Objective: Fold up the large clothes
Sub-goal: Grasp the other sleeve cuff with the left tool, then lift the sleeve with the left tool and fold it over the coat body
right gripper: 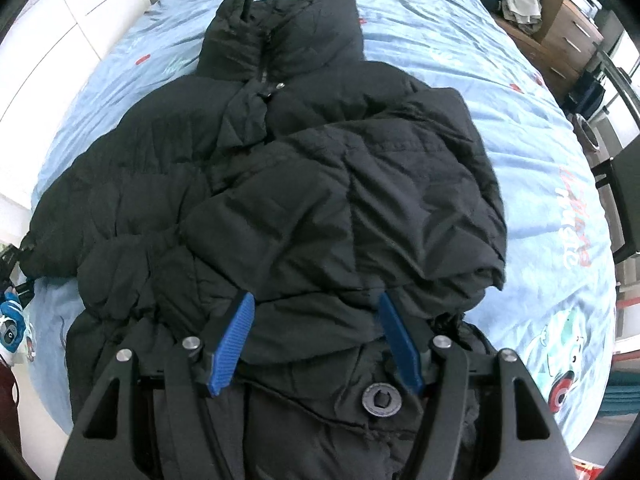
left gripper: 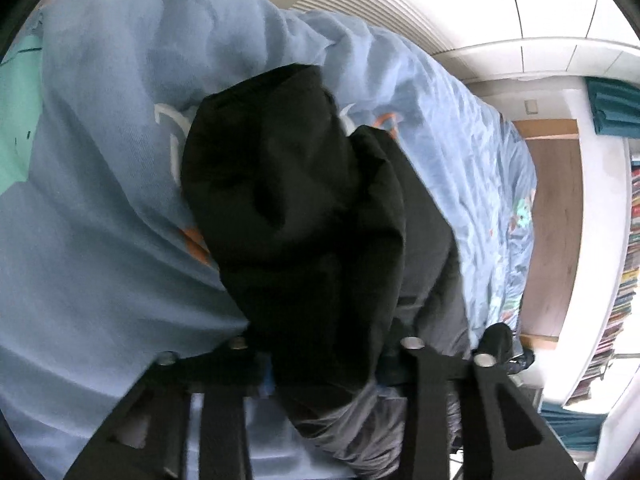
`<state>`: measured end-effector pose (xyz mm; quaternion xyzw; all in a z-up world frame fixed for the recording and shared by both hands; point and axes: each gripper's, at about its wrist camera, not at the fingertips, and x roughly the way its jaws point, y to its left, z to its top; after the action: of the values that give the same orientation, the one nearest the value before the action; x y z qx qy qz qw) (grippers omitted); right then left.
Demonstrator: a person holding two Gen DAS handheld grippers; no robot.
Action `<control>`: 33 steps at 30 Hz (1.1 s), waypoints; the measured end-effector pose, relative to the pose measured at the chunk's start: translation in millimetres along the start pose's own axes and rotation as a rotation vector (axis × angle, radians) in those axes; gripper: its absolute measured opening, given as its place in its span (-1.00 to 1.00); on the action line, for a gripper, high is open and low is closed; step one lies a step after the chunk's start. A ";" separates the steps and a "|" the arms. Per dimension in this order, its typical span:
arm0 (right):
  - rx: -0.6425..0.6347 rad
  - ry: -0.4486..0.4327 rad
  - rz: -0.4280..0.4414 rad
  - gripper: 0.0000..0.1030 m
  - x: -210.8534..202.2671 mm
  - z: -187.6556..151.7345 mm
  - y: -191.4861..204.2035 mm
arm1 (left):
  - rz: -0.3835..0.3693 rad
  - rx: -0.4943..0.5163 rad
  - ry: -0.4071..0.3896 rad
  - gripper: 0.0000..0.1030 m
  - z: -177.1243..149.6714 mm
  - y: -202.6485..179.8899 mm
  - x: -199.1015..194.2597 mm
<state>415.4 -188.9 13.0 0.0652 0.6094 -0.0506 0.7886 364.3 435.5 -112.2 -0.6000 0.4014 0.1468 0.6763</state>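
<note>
In the left wrist view, the black puffer jacket (left gripper: 304,208) fills the centre, one bunched part rising from the left gripper (left gripper: 328,364); its fingertips are buried, so it seems clenched on the fabric. Lift it clear of the blue bedsheet (left gripper: 100,240) before carrying across.

In the right wrist view, the jacket spreads over mid-frame; the right gripper (right gripper: 316,332) stands released at lower centre, blue pads (right gripper: 234,340) apart. Pin the fold flat here.

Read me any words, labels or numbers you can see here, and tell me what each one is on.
No text can be read for certain.
Blue bedsheet: white and red lettering at its right edge, too warped to read.
Black puffer jacket: snap button embossed, illegible.
Bookshelf: spines too small.
</note>
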 end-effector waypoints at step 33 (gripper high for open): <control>0.249 -0.272 0.050 0.23 -169.5 -47.1 -130.4 | -0.129 0.474 0.111 -0.77 -149.0 -205.5 -67.9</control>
<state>307.0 -309.7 159.9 0.1703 0.4845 -0.1144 0.8504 406.3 267.6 85.5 -0.4562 0.4219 -0.0281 0.7830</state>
